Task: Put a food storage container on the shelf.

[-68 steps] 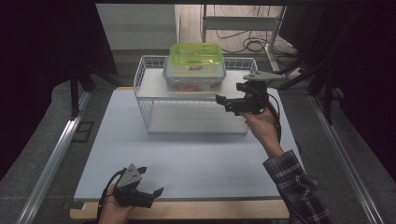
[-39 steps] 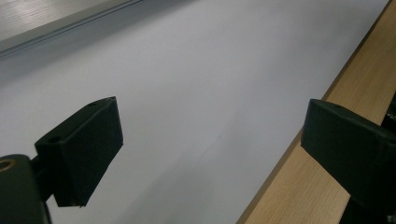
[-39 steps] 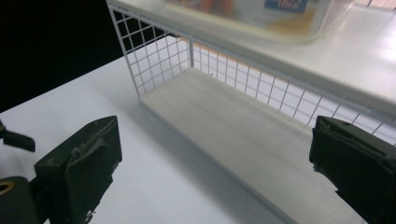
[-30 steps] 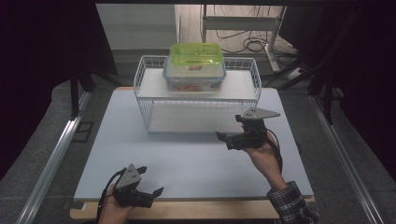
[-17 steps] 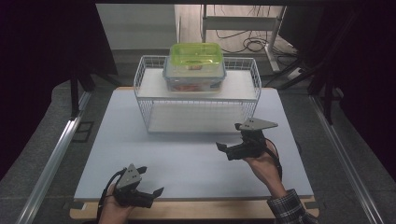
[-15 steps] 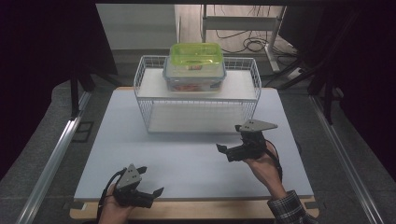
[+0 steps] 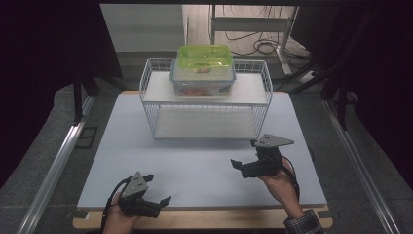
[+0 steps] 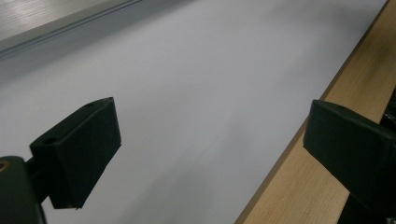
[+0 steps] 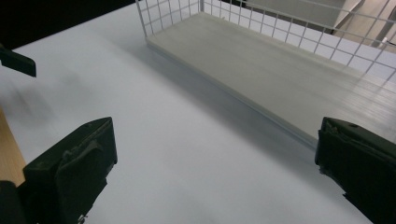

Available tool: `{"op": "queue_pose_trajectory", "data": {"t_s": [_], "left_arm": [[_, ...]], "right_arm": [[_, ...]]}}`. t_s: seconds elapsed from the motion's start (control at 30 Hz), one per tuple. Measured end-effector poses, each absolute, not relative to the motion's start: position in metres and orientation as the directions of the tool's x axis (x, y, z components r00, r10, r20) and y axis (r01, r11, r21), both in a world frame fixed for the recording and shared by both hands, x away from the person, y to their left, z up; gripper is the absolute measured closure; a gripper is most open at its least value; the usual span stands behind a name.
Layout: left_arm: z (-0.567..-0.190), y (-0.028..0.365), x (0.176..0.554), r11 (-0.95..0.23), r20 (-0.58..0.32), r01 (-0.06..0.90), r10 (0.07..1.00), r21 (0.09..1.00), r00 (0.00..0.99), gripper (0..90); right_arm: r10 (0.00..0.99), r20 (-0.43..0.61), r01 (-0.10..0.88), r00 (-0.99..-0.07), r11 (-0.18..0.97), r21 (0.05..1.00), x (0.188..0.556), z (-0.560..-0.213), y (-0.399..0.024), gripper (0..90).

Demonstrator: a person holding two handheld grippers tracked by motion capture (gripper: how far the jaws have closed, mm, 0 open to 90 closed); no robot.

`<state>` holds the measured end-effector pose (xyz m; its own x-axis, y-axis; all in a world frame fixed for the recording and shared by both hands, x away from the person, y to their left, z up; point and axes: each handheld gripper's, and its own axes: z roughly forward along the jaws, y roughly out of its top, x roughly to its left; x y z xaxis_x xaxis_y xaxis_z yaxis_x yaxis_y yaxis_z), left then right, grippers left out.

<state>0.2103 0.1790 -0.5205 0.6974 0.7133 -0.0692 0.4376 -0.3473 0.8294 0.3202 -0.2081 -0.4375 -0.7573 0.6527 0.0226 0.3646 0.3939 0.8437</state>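
A white wire rack (image 7: pixel 151 112) with two shelves stands at the back middle of the white table mat (image 7: pixel 195 165). On its top shelf sits a clear lidded box (image 7: pixel 202 82) with a green lidded box (image 7: pixel 204 58) stacked on it. My right gripper (image 7: pixel 243 154) hovers low over the mat, in front of the rack's right end, open and holding nothing. In the right gripper view the jaws of my right gripper (image 9: pixel 215 163) point at the rack's bare lower shelf (image 9: pixel 280 70). My left gripper (image 7: pixel 158 188) rests at the front left edge, open and holding nothing; the left gripper view sets my left gripper (image 8: pixel 210 154) over mat and wood.
A wooden table edge (image 8: pixel 317 154) borders the mat at the front. Metal rails (image 7: pixel 58 161) run along both sides of the table. Cables and a stand's legs lie on the floor behind the rack (image 7: pixel 253 44).
My right gripper has come away from the rack's top shelf, moving down and toward the front of the table. The left gripper has stayed put.
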Motion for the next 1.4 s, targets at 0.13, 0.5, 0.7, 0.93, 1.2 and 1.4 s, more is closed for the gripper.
{"op": "queue_pose_trajectory", "data": {"t_s": [0.13,0.5,0.7,0.93,1.2,1.4], "left_arm": [[-0.521,0.179,0.21,-0.349,-0.069,0.438,0.713,0.829,0.698,4.3],[-0.522,0.178,0.211,-0.349,-0.075,0.443,0.711,0.826,0.699,4.3],[-0.522,0.178,0.211,-0.35,-0.077,0.446,0.71,0.824,0.7,4.2],[-0.523,0.177,0.212,-0.352,-0.082,0.454,0.71,0.819,0.699,4.2],[-0.523,0.177,0.212,-0.354,-0.081,0.455,0.71,0.817,0.699,4.2],[-0.524,0.178,0.212,-0.353,-0.083,0.456,0.711,0.817,0.699,4.2]], "right_arm": [[0.659,0.007,0.357,-0.752,0.398,0.845,0.315,-0.44,-0.211,0.0],[0.69,-0.021,0.367,-0.723,0.41,0.835,0.305,-0.454,-0.227,0.0],[0.712,-0.042,0.38,-0.701,0.423,0.823,0.302,-0.465,-0.236,0.0],[0.732,-0.045,0.405,-0.68,0.427,0.808,0.3,-0.476,-0.247,0.0],[0.739,-0.042,0.431,-0.672,0.437,0.789,0.296,-0.488,-0.252,0.0],[0.736,-0.041,0.454,-0.676,0.459,0.764,0.291,-0.498,-0.252,0.0]]}}
